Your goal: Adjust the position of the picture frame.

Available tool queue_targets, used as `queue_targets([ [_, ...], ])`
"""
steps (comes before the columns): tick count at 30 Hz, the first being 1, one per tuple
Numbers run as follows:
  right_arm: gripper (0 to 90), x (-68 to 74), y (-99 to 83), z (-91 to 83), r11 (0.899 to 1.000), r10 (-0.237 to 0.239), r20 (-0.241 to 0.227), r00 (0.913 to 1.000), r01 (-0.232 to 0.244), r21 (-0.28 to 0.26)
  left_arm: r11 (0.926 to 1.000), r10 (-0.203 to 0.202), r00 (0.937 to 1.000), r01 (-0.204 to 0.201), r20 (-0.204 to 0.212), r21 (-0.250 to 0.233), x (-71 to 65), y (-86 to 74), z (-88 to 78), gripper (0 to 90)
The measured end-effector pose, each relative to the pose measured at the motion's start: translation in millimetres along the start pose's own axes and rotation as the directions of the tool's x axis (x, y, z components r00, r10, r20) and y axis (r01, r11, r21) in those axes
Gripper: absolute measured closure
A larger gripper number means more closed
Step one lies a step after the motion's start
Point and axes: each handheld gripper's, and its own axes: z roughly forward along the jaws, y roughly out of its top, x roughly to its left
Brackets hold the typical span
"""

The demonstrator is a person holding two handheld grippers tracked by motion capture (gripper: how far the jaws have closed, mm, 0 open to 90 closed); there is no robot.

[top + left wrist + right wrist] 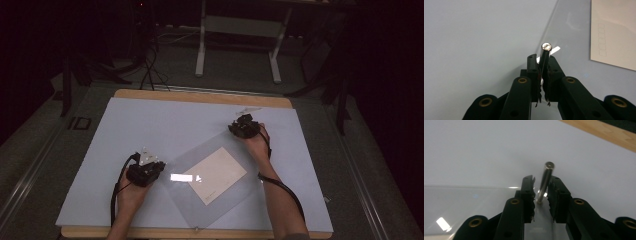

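A clear plastic sheet [190, 205] lies turned at an angle on the white mat, with a cream card [217, 175] under it. A short metal pin [546, 53] stands at the sheet's left corner, and my left gripper [160, 172] is shut on it, both pads pressed to its shaft. At the far corner my right gripper [234, 129] straddles a second metal pin [546, 180]. That pin leans by the right pad, with a gap to the left pad, so the jaws stand open around it. The card [614, 32] carries a row of small printed boxes.
The white mat [150, 125] covers most of a wooden table, whose bare edge [604, 132] runs just beyond the right gripper. A bright glare [181, 177] sits on the sheet near the left gripper. Dark floor and desk legs [201, 50] lie beyond the table.
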Motion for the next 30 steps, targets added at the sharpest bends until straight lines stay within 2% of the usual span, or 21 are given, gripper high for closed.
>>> queue_targets([
  [5, 78.5, 3.2, 1.2, 8.9, 1.000, 0.009, 0.015, 0.9998, -0.010, 0.012, 1.0000, 0.001, 1.0000, -0.001, 0.001, -0.002, 0.1, -0.1, 0.0, 83.8],
  [7, 81.7, 2.4, 0.5, 12.5, 1.000, 0.025, 0.036, 0.9990, -0.026, 0.014, 1.0000, 0.002, 1.0000, -0.002, 0.001, -0.002, 0.1, -0.2, 0.0, 83.8],
  [10, 82.5, 1.0, 0.0, 13.7, 0.998, 0.064, 0.031, 0.9975, -0.064, -0.003, 1.0000, 0.000, 1.0000, 0.000, 0.001, -0.003, 0.1, -0.3, 0.1, 83.8],
  [30, 85.0, 3.2, 1.1, 14.1, 0.997, 0.074, 0.040, 0.9965, -0.074, 0.004, 0.9998, -0.015, 0.9998, 0.016, 0.009, -0.010, 0.9, -0.9, 0.5, 84.5],
])
